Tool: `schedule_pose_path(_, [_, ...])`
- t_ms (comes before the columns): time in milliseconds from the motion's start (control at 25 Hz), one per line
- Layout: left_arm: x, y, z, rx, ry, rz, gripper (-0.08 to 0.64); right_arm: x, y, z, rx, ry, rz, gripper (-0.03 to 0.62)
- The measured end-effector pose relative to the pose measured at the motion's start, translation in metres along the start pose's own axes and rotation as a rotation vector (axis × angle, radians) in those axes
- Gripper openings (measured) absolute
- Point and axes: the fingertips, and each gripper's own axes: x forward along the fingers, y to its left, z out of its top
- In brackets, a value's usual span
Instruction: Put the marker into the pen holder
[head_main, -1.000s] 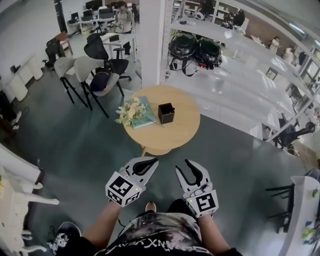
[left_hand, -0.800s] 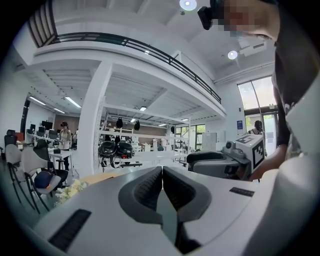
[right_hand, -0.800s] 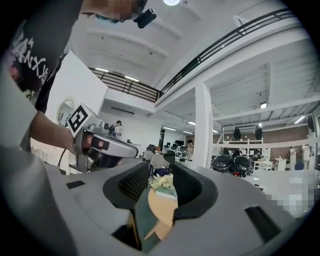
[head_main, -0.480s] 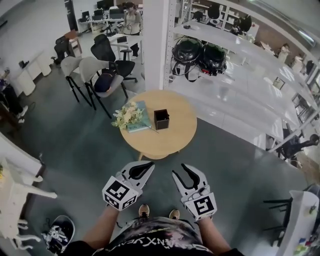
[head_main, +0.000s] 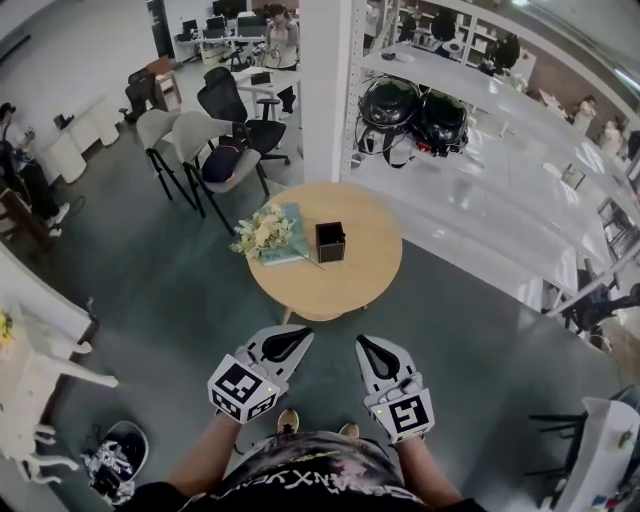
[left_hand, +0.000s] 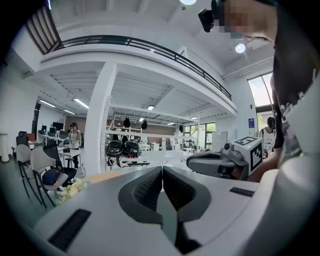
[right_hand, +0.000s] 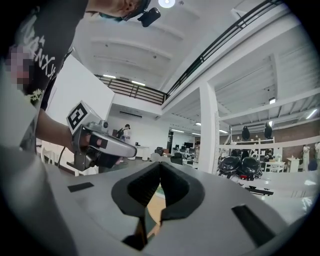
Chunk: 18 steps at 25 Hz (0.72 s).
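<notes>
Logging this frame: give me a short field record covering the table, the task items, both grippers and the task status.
table: round wooden table, ahead of both grippers and apart from them
pen holder: black pen holder, upright near the table's middle
marker: thin dark marker, lying on the table beside the pen holder
other items: flowers and teal book, left of the pen holder
left gripper: shut, empty
right gripper: jaws have just been closing; now shut, nothing between them
status: marker not yet picked up
</notes>
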Motion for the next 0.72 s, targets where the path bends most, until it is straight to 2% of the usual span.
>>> schedule_pose_path(360, [0.001, 0.008, -0.001, -0.011, -0.009, 0.013, 0.021, 0.002, 0.007, -0.016, 0.024, 0.091, 0.058, 0.002])
schedule_pose_path(600, [0.0, 0.012, 0.0, -0.013, -0.013, 0.017, 0.021, 0.01, 0.006, -0.001, -0.001, 0.015, 0.052, 0.002])
schedule_pose_path(720, [-0.001, 0.014, 0.002, -0.013, -0.014, 0.019, 0.021, 0.01, 0.007, -0.003, 0.007, 0.032, 0.058, 0.002])
